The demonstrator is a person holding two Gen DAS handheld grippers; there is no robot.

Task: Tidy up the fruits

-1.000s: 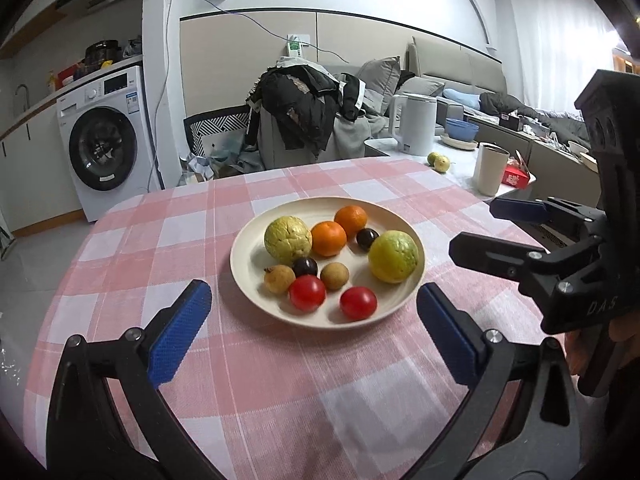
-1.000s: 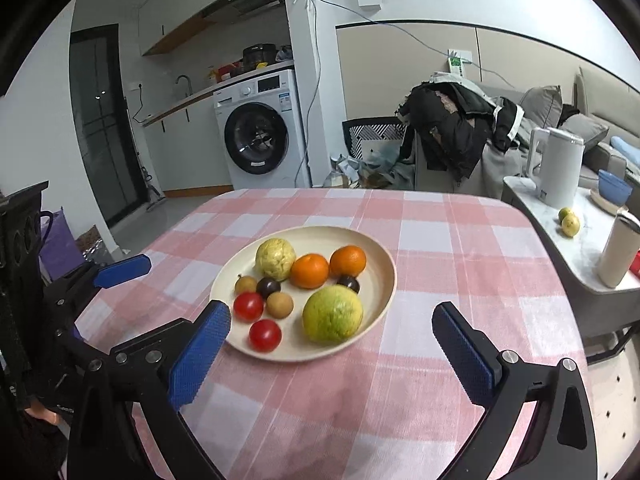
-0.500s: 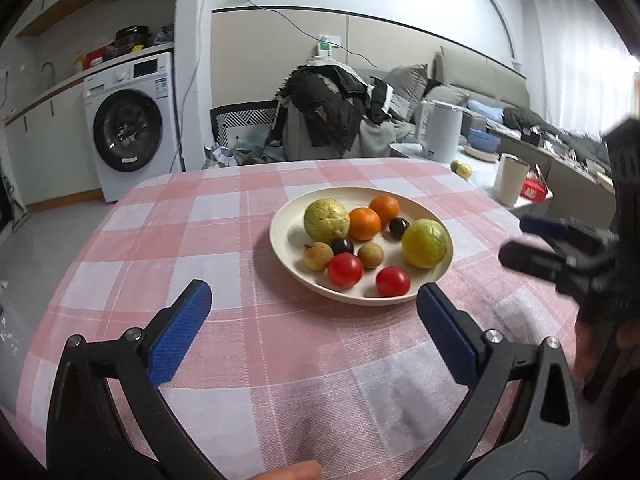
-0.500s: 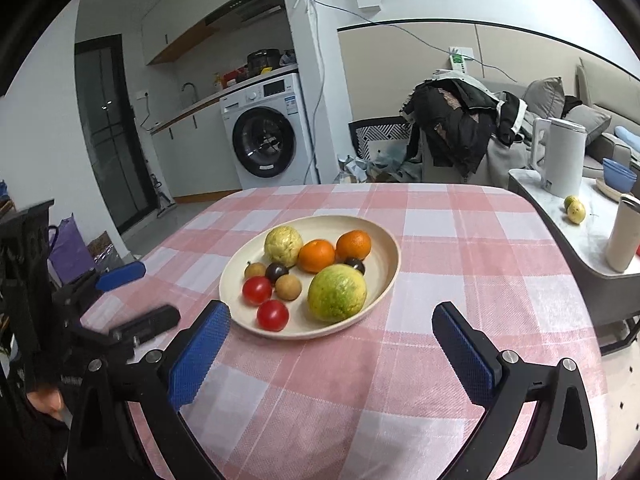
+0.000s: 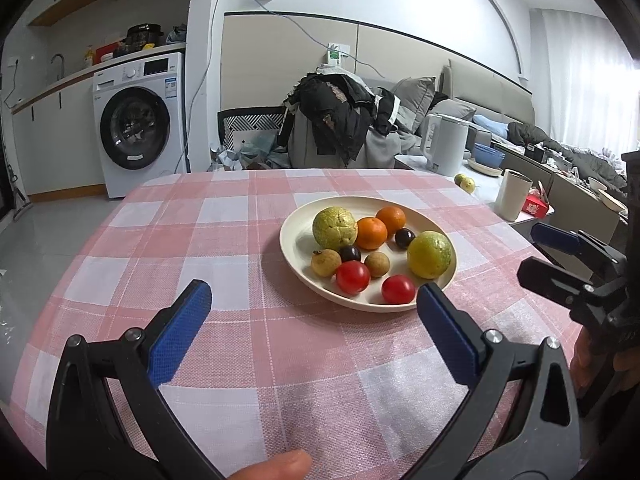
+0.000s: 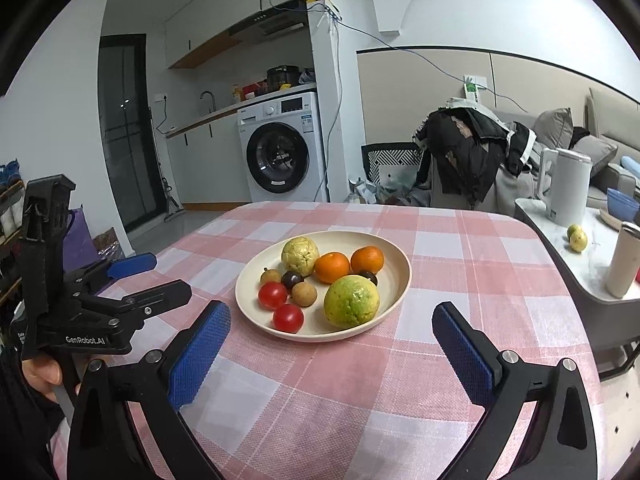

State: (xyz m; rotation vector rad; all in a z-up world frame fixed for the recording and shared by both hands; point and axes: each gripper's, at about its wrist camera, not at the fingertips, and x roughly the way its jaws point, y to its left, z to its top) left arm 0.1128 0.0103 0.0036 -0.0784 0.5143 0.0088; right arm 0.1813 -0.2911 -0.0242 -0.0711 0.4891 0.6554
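A cream plate (image 5: 298, 240) (image 6: 394, 286) on the pink checked tablecloth holds two green guavas (image 5: 430, 254) (image 6: 351, 301), two oranges (image 5: 371, 233) (image 6: 332, 267), two red tomatoes (image 5: 353, 277) (image 6: 288, 317), brown longans and dark round fruits. My left gripper (image 5: 314, 298) is open and empty, near the table's front edge, short of the plate. My right gripper (image 6: 331, 316) is open and empty, its fingers either side of the plate's near rim. Each gripper shows in the other's view (image 5: 560, 256) (image 6: 136, 280).
A side table on the right holds a white kettle (image 6: 566, 188), a cup (image 5: 512, 194), blue bowls and small yellow-green fruits (image 6: 577, 239). A chair draped with dark clothes (image 5: 336, 124) stands behind the table. A washing machine (image 6: 282, 148) is at the back.
Both grippers have pulled back and away from the plate; in the left wrist view the plate has shifted right. Both stay open and empty. No fruit has moved.
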